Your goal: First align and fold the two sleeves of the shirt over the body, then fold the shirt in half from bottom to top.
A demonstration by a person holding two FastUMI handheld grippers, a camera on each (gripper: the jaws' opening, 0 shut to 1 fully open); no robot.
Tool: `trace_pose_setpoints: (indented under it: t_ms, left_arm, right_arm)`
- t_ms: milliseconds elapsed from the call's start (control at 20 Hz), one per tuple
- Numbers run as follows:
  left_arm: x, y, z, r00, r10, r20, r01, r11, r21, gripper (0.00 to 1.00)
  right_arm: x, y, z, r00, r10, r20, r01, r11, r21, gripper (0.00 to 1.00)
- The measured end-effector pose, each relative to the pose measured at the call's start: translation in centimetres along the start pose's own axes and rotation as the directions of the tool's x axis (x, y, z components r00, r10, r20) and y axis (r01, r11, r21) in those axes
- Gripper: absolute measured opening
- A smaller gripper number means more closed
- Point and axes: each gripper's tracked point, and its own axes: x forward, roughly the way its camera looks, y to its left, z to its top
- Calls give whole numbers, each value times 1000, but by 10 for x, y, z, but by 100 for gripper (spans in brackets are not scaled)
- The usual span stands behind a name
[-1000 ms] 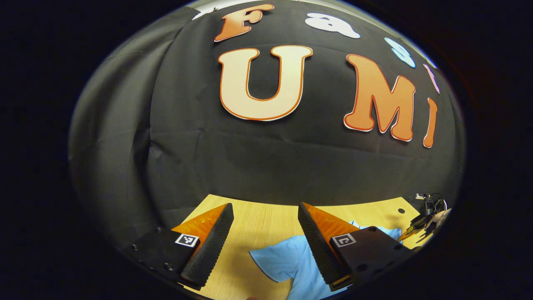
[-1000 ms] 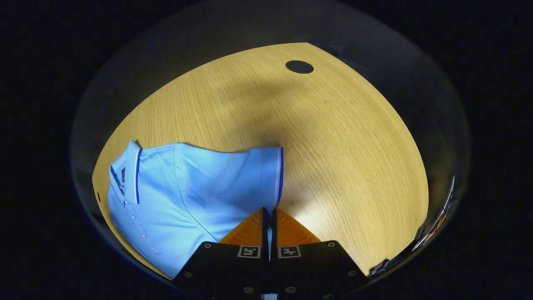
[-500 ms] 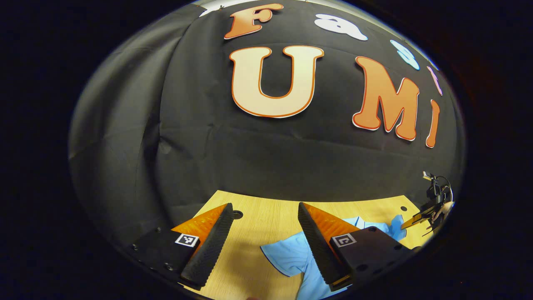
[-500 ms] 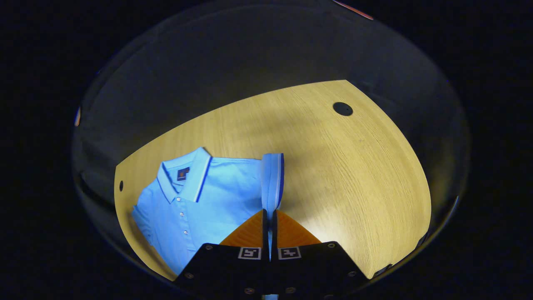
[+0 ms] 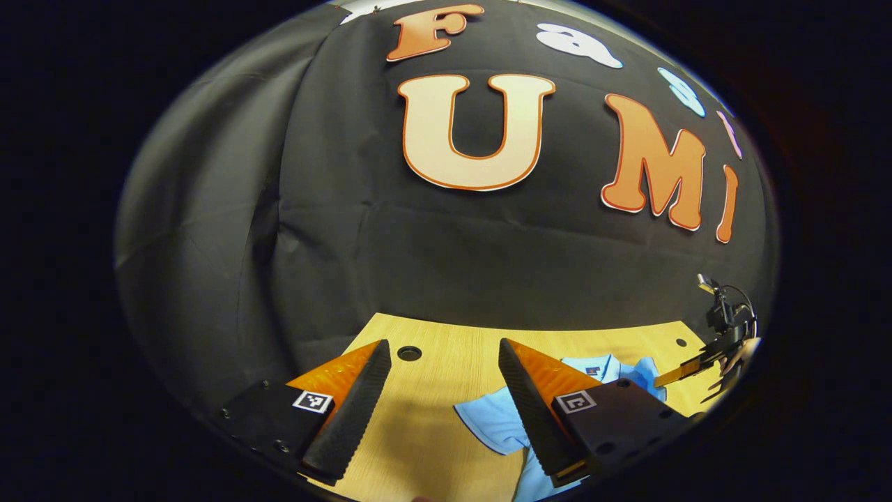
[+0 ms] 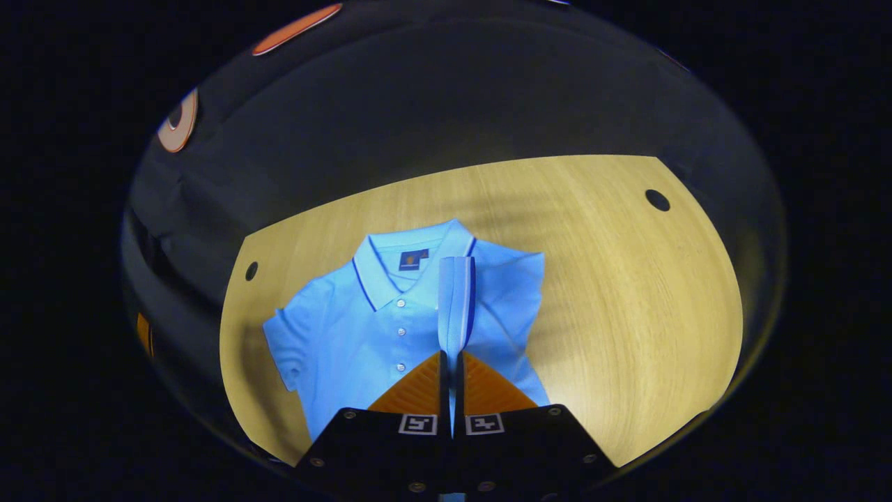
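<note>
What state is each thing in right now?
Shirt: face up on the table, buttoned, collar away from the camera.
Right sleeve: lifted, pinched by the right tongs.
Left sleeve: spread flat, unfolded.
Left tongs: open, holding nothing.

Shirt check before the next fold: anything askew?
Nothing damaged. The right claw is shut on one sleeve, lifted over the shirt; the other sleeve lies unfolded on the table.

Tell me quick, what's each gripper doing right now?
Left gripper: open, holding nothing.
Right gripper: shut on the shirt sleeve.
</note>
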Motion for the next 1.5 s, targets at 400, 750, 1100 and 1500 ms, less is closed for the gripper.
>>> trace_pose_setpoints:
  t_ms: [400,750,1100,1500]
  left_arm:
    - [2,15,-15,999,7,-33,-7,1000,-6,100]
    - [13,-2,-35,992,-45,-120,46,999,8,100]
    - [51,-49,-96,921,-132,-365,150,988,21,100]
    - [97,-55,-200,720,-70,-691,81,997,-17,100]
  right_arm:
    - [3,70,-22,975,211,-61,-212,977,-5,9]
    - [-5,64,-10,979,203,-3,-203,979,-26,72]
    - [-50,35,16,981,155,119,-146,986,-75,98]
    - [-98,20,2,967,227,118,-215,971,-107,98]
